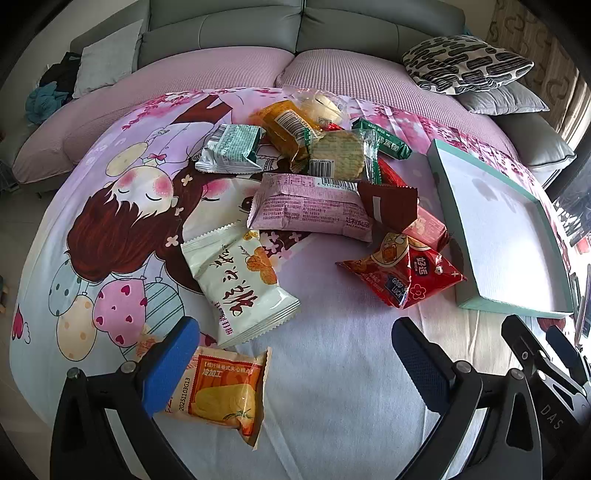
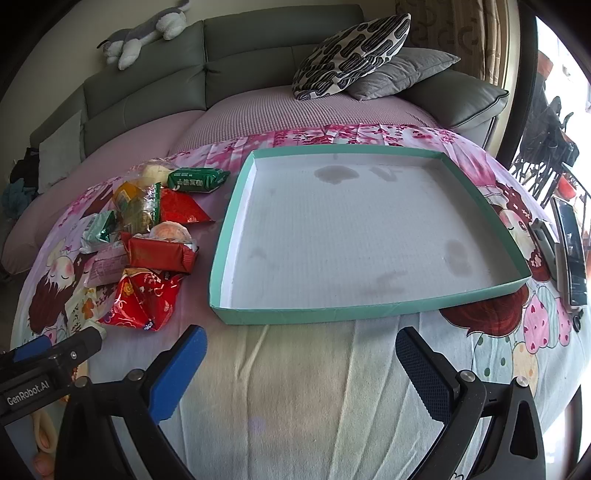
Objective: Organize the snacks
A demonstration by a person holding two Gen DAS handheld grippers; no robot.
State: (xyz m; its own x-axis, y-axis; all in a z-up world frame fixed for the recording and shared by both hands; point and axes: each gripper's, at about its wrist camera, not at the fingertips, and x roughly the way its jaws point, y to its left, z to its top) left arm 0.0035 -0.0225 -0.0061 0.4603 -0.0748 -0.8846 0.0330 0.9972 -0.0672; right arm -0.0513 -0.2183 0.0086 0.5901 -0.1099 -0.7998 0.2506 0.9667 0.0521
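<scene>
Several snack packets lie in a loose pile on the cartoon-print cloth: an orange packet (image 1: 221, 391), a white packet (image 1: 240, 284), a pink packet (image 1: 310, 206), a red packet (image 1: 406, 269) and a round cracker pack (image 1: 336, 151). The pile also shows in the right wrist view (image 2: 147, 229). A shallow teal box (image 1: 480, 295) with a white, empty inside stands right of the pile and fills the right wrist view (image 2: 229, 236). My left gripper (image 1: 295, 354) is open above the cloth, its left finger beside the orange packet. My right gripper (image 2: 301, 358) is open and empty before the box's near wall.
A grey sofa (image 1: 295, 33) with a patterned cushion (image 2: 351, 51) and a grey cushion (image 2: 402, 74) runs behind the table. A phone on a stand (image 2: 570, 251) sits at the right edge. A plush toy (image 2: 144, 33) lies on the sofa back.
</scene>
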